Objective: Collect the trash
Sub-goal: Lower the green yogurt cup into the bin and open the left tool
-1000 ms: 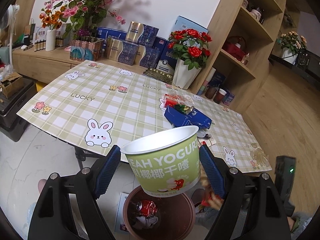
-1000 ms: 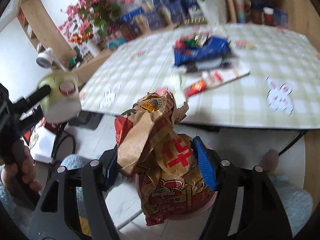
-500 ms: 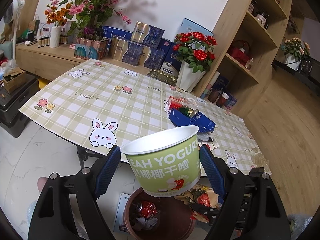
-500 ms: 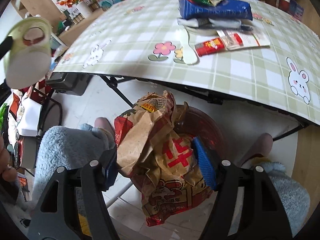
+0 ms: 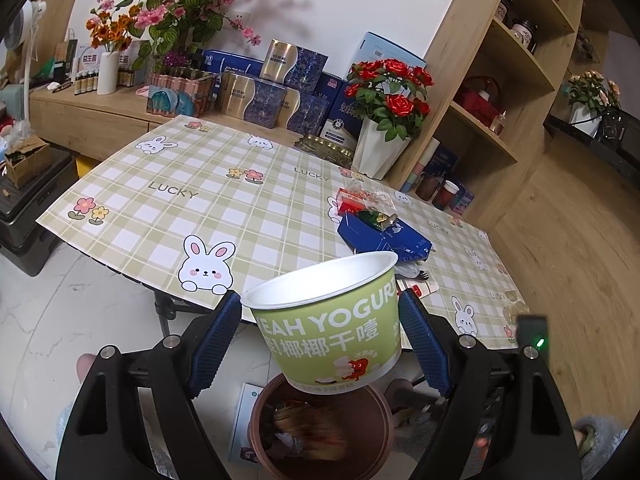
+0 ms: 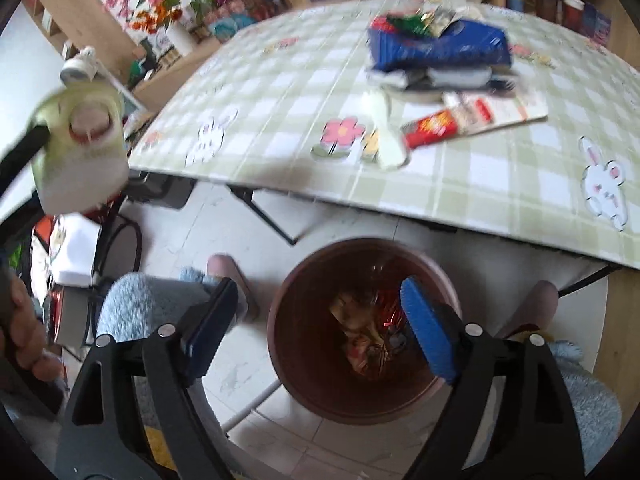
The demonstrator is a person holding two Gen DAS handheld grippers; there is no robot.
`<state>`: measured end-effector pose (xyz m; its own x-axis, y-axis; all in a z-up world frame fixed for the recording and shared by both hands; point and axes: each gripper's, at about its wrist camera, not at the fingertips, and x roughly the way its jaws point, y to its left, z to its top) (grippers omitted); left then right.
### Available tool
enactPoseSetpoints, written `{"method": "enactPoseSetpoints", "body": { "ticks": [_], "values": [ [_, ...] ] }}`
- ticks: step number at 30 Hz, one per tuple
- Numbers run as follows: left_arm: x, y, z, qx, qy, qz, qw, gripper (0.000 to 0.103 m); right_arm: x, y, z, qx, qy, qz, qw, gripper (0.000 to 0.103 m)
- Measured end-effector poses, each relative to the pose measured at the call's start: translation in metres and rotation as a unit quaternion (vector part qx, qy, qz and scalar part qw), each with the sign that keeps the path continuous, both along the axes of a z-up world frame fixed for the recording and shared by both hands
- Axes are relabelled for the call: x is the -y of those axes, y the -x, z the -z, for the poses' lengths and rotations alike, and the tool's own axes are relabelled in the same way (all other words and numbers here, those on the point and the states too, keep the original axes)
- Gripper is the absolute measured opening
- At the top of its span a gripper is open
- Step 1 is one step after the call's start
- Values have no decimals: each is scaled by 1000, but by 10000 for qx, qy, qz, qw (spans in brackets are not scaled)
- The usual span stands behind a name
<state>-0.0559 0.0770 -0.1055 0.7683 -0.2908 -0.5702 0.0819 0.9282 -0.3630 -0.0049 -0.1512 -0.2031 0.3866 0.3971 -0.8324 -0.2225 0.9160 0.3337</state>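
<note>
The green yogurt cup [image 5: 332, 328] between the left tool's [image 5: 320, 336] pads reads "EAH YOGUR", with Chinese characters beneath. Beyond the tool, the checked cloth on the bench [image 5: 224, 216] carries the word "LUCKY" in several places.

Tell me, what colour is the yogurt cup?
Light green with white lettering, white inside; the yogurt cup shows best in the left wrist view.

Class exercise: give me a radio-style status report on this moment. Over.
Left gripper shut on yogurt cup, above the bin. Right gripper empty, jaws opening over bin; snack bag inside it. Nothing blocking the bin.
</note>
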Motion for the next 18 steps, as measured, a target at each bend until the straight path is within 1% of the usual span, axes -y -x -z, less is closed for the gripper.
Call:
{"method": "enactPoseSetpoints", "body": {
  "ticks": [5,8,10,15,18],
  "values": [
    [6,0,1,-37,-50,99,9999,78,19,-4,-22,349,53,275,9990,92],
    [12,-1,4,-85,-80,180,9998,78,29,-3,-34,600,287,354,9972,96],
    [15,-2,6,-116,-95,223,9996,78,34,-3,-40,751,437,371,9955,97],
    [26,-3,11,-211,-187,399,9988,78,42,1,-48,911,538,348,9938,97],
    [33,-3,13,-262,-246,514,9980,78,43,4,-52,1047,682,303,9917,97]
  ]
}}
